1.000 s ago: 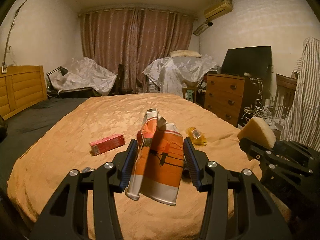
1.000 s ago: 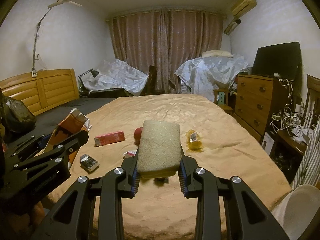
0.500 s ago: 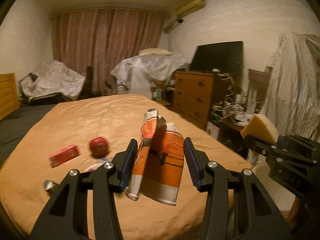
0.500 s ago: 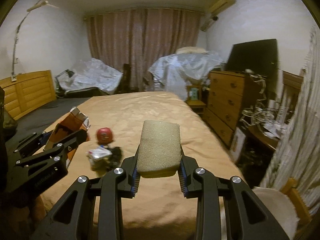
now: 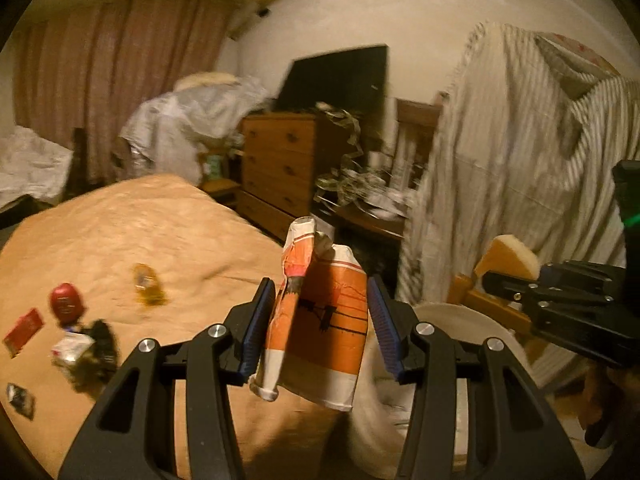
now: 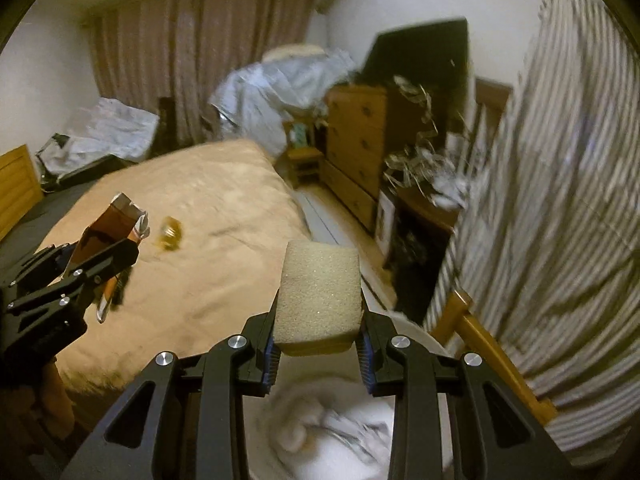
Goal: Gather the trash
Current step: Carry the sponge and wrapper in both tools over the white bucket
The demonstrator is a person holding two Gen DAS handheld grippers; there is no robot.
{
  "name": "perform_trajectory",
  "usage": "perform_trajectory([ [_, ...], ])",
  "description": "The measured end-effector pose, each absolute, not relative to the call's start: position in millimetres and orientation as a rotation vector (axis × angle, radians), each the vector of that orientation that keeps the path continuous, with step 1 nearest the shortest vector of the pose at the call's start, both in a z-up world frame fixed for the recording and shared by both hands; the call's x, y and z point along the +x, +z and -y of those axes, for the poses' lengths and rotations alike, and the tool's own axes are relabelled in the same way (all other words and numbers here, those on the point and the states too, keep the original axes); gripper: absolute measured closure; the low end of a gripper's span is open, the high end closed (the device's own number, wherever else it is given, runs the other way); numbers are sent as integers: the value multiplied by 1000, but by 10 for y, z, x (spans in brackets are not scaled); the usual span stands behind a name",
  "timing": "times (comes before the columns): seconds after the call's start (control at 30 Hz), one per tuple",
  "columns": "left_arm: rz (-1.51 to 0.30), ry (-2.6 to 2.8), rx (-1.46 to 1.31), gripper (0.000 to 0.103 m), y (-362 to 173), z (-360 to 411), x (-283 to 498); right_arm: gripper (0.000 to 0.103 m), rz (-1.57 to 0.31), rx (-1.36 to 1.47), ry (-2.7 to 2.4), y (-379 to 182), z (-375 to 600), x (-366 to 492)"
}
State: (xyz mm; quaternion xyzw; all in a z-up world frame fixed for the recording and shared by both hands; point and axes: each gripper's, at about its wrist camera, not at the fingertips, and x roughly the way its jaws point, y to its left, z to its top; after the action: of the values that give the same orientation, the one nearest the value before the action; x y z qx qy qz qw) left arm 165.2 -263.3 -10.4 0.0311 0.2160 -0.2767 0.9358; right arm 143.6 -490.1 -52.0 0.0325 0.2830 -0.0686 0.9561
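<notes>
- Orange-tan bedspread [image 5: 132, 240] covers the bed, filling left wrist view from 8 to 11 o'clock; blurred.
- Striped cloth [image 5: 500, 152] hangs at 2 o'clock, draped over a wooden chair [image 6: 486, 338].
- Wood dresser [image 5: 280, 160] at 12 o'clock past the bed's edge, dark TV [image 5: 340, 76] on top.
- White bin [image 6: 332, 432] w/ crumpled white stuff inside sits at 6 o'clock in right wrist view, beside the bed's corner, below both tools.
- Left gripper [image 5: 318, 328] clenched on an orange-and-white snack bag [image 5: 320, 328], crumpled, standing upright btwn the blue pads, held above the bed's edge and the bin rim.
- Right gripper [image 6: 318, 344] grasping a tan sponge [image 6: 320, 296] flat btwn its pads, directly over the bin; in left view the sponge pokes out at 3 o'clock.
- Loose trash on bedspread at 9 o'clock, well apart from the grippers: red ball-like item [image 5: 66, 304], yellow wrapper [image 5: 146, 284], red box [image 5: 22, 332], small white pack [image 5: 70, 350] touching smth dark, too blurred to tell.
</notes>
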Motion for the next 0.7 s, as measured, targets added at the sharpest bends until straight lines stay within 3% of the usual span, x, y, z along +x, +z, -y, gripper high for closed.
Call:
perform_trajectory([
  [0.4,-738,-779,159,57,-581,3525,1859,71,-946,161,-91,-1071,5882,1804],
  [0.7,-871,-803,239,57,-888,3762,2000,71,-1078,248,-59,-1441,6070,1962],
])
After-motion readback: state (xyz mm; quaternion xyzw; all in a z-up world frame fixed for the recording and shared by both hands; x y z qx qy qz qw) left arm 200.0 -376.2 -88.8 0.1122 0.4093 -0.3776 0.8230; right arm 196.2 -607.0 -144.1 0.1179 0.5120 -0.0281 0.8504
